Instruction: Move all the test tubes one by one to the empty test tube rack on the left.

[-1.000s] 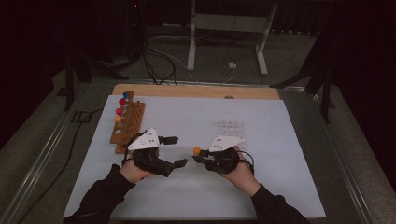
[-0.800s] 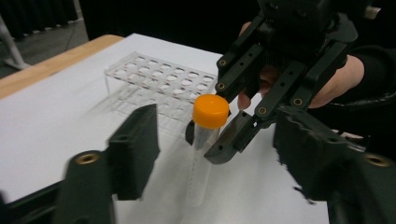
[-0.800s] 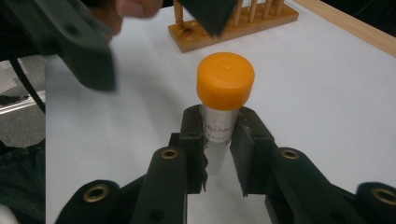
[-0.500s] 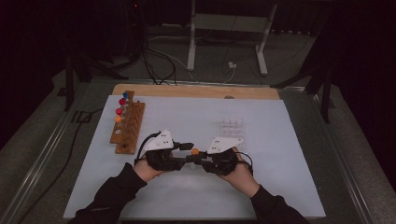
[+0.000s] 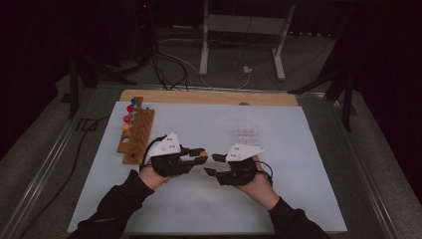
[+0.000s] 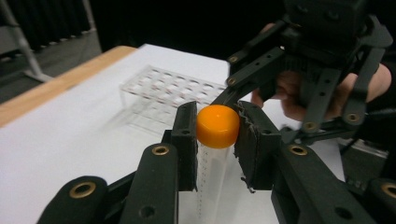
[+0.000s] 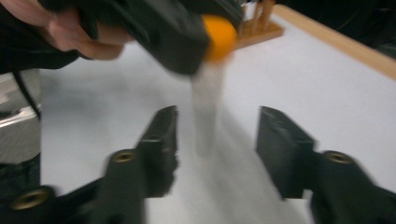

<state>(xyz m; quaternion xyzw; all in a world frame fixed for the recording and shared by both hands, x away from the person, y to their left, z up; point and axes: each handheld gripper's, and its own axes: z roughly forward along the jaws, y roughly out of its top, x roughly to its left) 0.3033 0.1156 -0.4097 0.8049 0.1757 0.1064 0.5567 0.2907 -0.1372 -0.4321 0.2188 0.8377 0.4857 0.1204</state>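
Note:
A clear tube with an orange cap (image 6: 217,126) stands between the pads of my left gripper (image 5: 201,153), which is shut on it just under the cap. In the high view the orange cap (image 5: 203,154) shows at that gripper's tip, near the middle of the white mat (image 5: 298,164). My right gripper (image 5: 210,164) faces it from the right, open, its jaws spread apart. In the right gripper view the tube's body (image 7: 208,107) hangs between and beyond my open right gripper (image 7: 217,140), touching neither jaw.
A wooden rack (image 5: 135,137) with several coloured-capped tubes stands at the mat's left. A clear plastic rack (image 5: 246,134) sits right of centre, behind the right gripper. A wooden strip (image 5: 209,97) runs along the table's far edge.
The orange-capped tube was in the right gripper a second ago. The grippers met, the left one shut on the tube, and the right one opened and drew back.

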